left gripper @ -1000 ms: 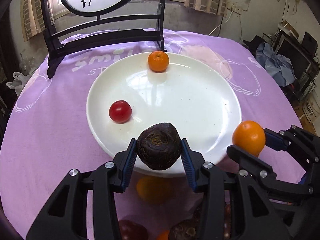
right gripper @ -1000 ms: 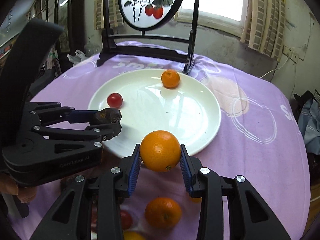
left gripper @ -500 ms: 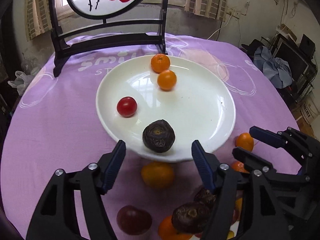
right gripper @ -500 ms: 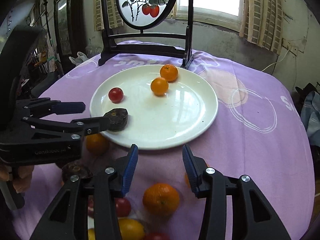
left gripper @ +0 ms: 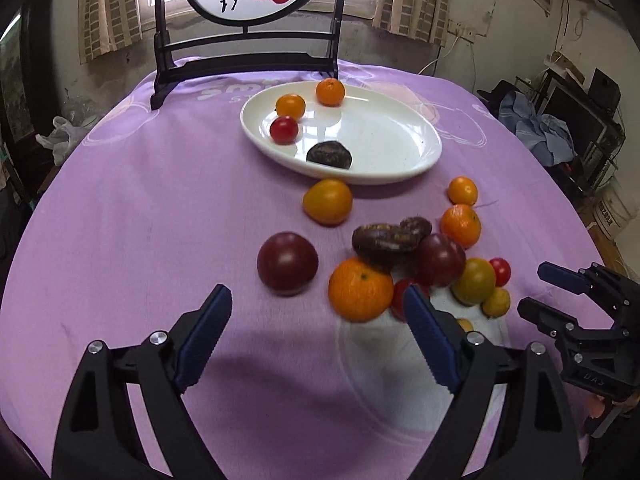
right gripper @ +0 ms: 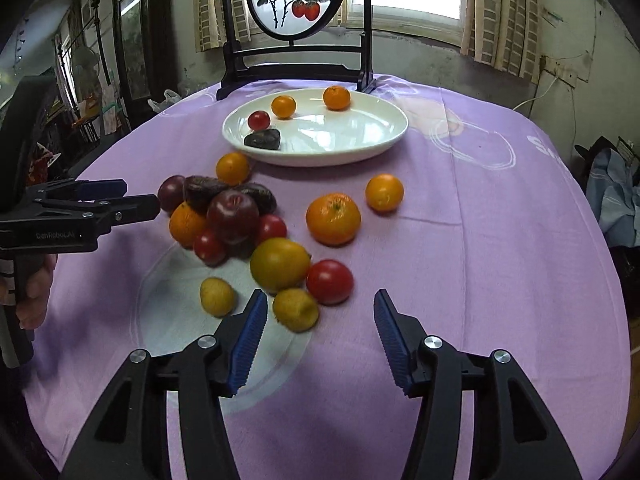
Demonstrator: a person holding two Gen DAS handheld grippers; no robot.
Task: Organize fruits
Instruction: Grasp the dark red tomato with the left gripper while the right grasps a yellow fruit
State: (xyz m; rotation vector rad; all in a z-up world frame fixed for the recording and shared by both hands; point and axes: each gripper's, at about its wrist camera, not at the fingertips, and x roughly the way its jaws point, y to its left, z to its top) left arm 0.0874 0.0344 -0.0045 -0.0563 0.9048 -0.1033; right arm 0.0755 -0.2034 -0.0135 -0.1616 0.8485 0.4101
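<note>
Fruits [right gripper: 280, 264] lie heaped near the white plate [right gripper: 392, 136], both the left gripper [left gripper: 316, 320] and right gripper [right gripper: 320, 328] just spread wide, empty

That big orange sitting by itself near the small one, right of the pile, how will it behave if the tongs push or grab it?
The big orange is round and rests free on flat cloth, so a push would probably roll it. It looks firm-skinned, so it should take a squeeze. Its curve may slip from flat pads unless gripped across the middle.
</note>
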